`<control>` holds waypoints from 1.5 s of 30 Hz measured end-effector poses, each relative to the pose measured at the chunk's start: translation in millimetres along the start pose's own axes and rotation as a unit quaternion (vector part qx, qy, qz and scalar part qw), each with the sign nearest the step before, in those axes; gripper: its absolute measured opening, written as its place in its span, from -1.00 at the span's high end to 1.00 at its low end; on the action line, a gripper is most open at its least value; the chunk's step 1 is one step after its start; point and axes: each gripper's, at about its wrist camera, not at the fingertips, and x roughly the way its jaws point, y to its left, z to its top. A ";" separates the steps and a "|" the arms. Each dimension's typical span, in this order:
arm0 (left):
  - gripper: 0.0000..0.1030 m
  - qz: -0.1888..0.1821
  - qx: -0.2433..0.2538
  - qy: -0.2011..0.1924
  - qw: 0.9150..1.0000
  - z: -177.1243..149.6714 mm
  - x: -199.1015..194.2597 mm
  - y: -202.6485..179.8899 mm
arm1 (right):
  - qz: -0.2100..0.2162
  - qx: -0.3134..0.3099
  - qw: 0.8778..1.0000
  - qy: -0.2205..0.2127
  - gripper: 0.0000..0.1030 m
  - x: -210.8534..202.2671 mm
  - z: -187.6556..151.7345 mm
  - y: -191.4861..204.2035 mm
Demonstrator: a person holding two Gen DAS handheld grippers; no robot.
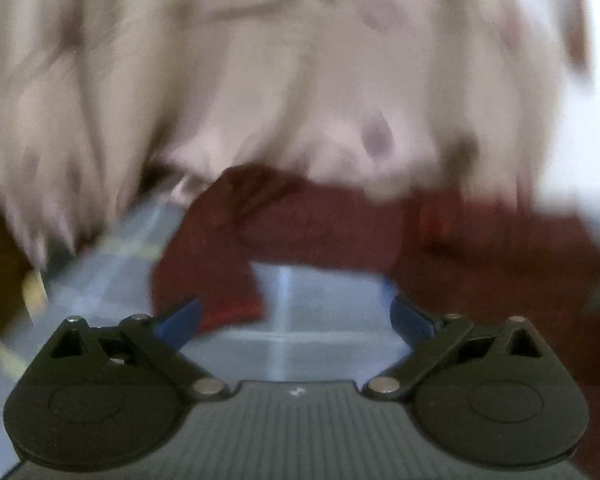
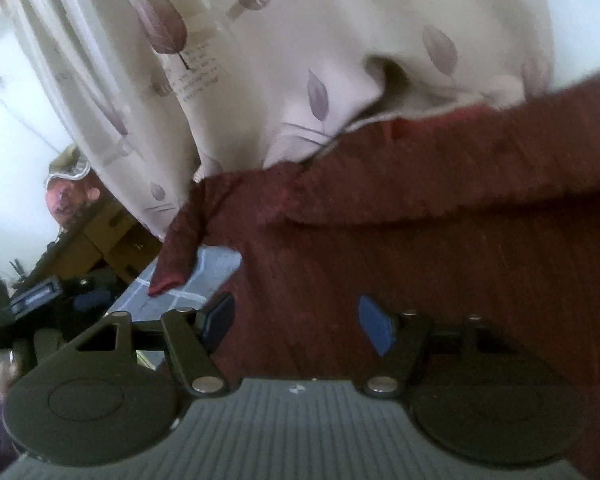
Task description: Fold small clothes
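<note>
Both grippers, left (image 1: 296, 316) and right (image 2: 298, 320), hover with fingers apart over the dark red garment (image 2: 440, 240) lying on the blue sheet (image 1: 300, 328), so gripping an edge likely comes next.

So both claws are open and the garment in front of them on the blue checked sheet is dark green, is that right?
Not quite. The garment is dark red, not dark green; the right wrist view shows it most clearly. The rest holds: the left claw and the right claw are both open, and the garment lies on the blue checked sheet.
</note>
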 end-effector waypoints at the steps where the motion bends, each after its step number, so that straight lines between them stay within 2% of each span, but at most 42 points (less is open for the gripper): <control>1: -0.96 0.016 0.052 0.000 0.999 -1.4 5.5 -3.9 | -0.001 0.007 1.000 0.003 -0.36 1.9 -2.1 -1.8; 3: -0.96 0.018 0.147 -0.004 0.989 -6.9 16.8 -10.5 | -0.009 0.018 1.000 0.010 -0.36 4.4 -7.7 -6.9; 4: -0.96 0.024 0.179 -0.003 0.984 -8.5 23.8 -11.7 | -0.009 0.021 1.000 0.010 -0.36 4.5 -11.6 -8.4; 5: -0.86 0.035 0.209 -0.004 0.977 -11.2 32.1 -13.0 | -0.008 0.021 1.000 0.011 -0.35 5.4 -14.4 -9.0; 6: -0.71 0.040 0.228 -0.003 0.973 -12.0 40.8 -11.9 | -0.009 0.020 1.000 0.010 -0.35 4.9 -16.6 -9.3; 8: 0.02 0.025 0.239 0.029 0.970 -11.7 62.4 -2.4 | -0.008 0.021 1.000 0.006 -0.35 5.3 -18.4 -8.4; 10: 0.23 0.010 0.241 0.065 0.968 -14.3 81.7 9.1 | -0.008 0.022 1.000 0.007 -0.36 5.3 -18.8 -8.4; 11: 0.24 0.013 0.252 0.071 0.965 -19.3 87.4 14.0 | -0.008 0.022 1.000 0.006 -0.36 5.0 -18.7 -8.4; 15: 0.22 0.019 0.268 0.049 0.962 -24.6 93.9 27.1 | -0.006 0.027 1.000 0.004 -0.36 6.2 -19.4 -9.0; 17: 0.07 0.028 0.309 0.021 0.951 -34.6 92.0 24.5 | -0.004 0.032 0.999 0.002 -0.37 6.3 -20.2 -10.9; 18: 0.07 0.031 0.321 0.010 0.946 -38.3 91.1 22.6 | -0.003 0.034 0.999 0.002 -0.37 6.4 -20.5 -11.4; 19: 0.08 0.032 0.320 0.008 0.947 -38.6 91.7 22.8 | -0.002 0.037 0.999 0.001 -0.38 6.4 -20.4 -11.9; 20: 0.17 0.029 0.309 0.016 0.951 -34.9 93.8 24.6 | 0.000 0.039 0.999 0.000 -0.39 6.6 -20.4 -12.4; 21: 0.35 0.017 0.292 0.028 0.956 -29.1 96.6 27.7 | 0.002 0.042 0.999 -0.001 -0.40 6.6 -20.5 -13.0; 22: 0.83 0.005 0.269 0.046 0.962 -24.5 100.3 32.1 | 0.003 0.044 0.999 -0.001 -0.41 6.2 -20.4 -13.4; 23: 0.84 0.007 0.243 0.059 0.968 -20.5 105.6 36.6 | 0.004 0.045 0.999 -0.002 -0.41 6.0 -20.5 -13.5; 27: 0.85 -0.016 0.144 0.050 0.988 -7.4 96.2 46.0 | 0.010 0.054 0.998 -0.007 -0.41 4.9 -20.8 -16.5; 29: 0.85 -0.031 0.095 0.029 0.995 6.1 78.7 44.8 | 0.016 0.064 0.998 -0.011 -0.41 3.7 -21.0 -20.0; 32: 0.85 -0.051 0.030 0.000 0.998 36.7 43.9 34.0 | 0.020 0.080 0.996 -0.021 -0.40 -0.3 -21.1 -24.8; 35: 0.85 -0.103 -0.026 -0.019 0.994 75.1 9.0 13.4 | 0.017 0.092 0.995 -0.031 -0.40 -6.1 -21.7 -26.3; 37: 0.85 -0.137 -0.038 -0.029 0.989 102.7 -10.0 -10.7 | 0.016 0.105 0.993 -0.042 -0.41 -13.2 -22.9 -27.5; 41: 0.85 -0.199 -0.058 -0.028 0.978 150.1 -22.6 -62.4 | 0.019 0.115 0.992 -0.056 -0.42 -31.8 -25.7 -29.4; 45: 0.85 -0.261 -0.079 -0.033 0.962 186.0 -15.6 -115.7 | 0.015 0.127 0.990 -0.066 -0.43 -55.5 -27.0 -39.4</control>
